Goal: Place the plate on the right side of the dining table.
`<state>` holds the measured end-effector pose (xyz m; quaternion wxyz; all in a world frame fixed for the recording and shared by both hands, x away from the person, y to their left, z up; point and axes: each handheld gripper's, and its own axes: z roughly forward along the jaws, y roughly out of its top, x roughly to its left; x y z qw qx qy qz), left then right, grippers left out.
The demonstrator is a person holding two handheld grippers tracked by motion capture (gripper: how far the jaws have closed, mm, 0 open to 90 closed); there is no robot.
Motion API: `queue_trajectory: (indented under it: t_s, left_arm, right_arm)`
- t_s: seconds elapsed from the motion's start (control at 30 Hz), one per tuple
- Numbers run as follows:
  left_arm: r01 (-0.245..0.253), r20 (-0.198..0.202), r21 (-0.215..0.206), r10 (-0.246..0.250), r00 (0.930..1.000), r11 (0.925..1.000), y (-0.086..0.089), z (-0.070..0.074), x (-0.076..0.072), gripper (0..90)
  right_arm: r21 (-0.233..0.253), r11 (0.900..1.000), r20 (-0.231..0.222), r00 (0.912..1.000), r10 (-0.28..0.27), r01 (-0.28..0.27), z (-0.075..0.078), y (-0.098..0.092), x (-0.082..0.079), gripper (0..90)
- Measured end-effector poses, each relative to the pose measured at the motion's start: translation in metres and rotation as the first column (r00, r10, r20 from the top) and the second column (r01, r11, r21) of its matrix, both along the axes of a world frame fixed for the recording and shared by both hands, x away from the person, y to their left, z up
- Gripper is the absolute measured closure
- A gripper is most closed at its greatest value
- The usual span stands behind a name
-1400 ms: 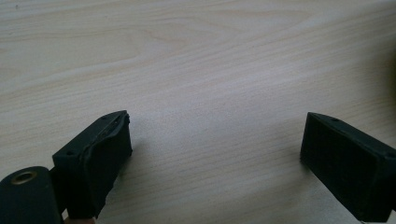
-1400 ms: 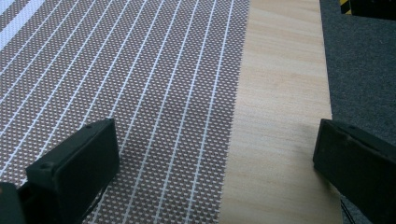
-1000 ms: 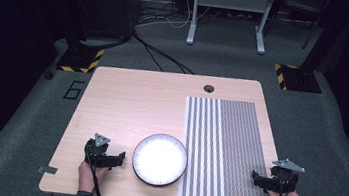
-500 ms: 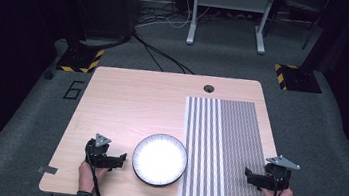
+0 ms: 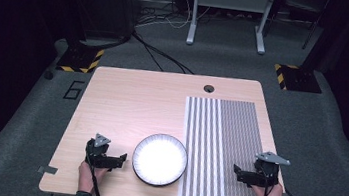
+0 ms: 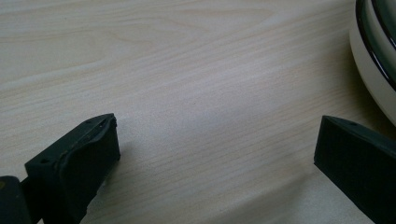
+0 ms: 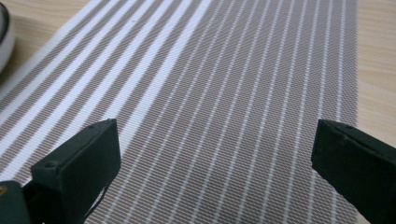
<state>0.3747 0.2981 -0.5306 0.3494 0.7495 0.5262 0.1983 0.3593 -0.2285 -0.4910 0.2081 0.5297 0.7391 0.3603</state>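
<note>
A white plate (image 5: 160,159) with a dark rim sits near the front edge of the wooden table (image 5: 131,103). A grey-and-white striped placemat (image 5: 219,144) lies flat to its right. My left gripper (image 5: 122,160) rests on the wood just left of the plate, jaws pointing at it and open. In the left gripper view my left gripper (image 6: 217,135) has bare wood between its jaws, and the plate's rim (image 6: 373,51) curves in at the right. My right gripper (image 5: 237,172) is over the placemat's front right part. It shows open and empty in its own view (image 7: 215,140) above the placemat (image 7: 224,79).
A round cable hole (image 5: 208,88) is in the table's far edge. A piece of tape (image 5: 47,169) sticks out at the front left corner. On the carpet behind stand black-and-yellow marked feet (image 5: 79,58) and a metal frame (image 5: 228,14) with cables.
My right gripper has slid left from the table's right edge onto the placemat. The left gripper and the plate have stayed put.
</note>
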Motion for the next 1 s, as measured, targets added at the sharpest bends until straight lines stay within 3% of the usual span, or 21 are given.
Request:
queue_trajectory:
  t_s: [0.23,0.77,1.0]
  left_arm:
    - [0.001,0.003,-0.014,-0.001,1.0,0.9999,0.001,0.0,0.0,0.0]
    - [-0.001,0.025,-0.024,0.001,0.9997,0.9997,0.002,0.001,-0.002,0.0]
    - [-0.003,0.024,-0.038,0.004,0.9997,0.9993,0.003,0.001,-0.002,0.0]
  right_arm:
    - [0.016,0.997,-0.008,0.9972,0.074,-0.074,0.006,0.022,0.005,1.2]
    - [0.035,0.987,0.023,0.987,0.159,-0.16,0.015,0.057,0.009,1.6]
    - [0.03,0.978,0.029,0.9786,0.204,-0.205,0.02,0.074,0.011,0.7]
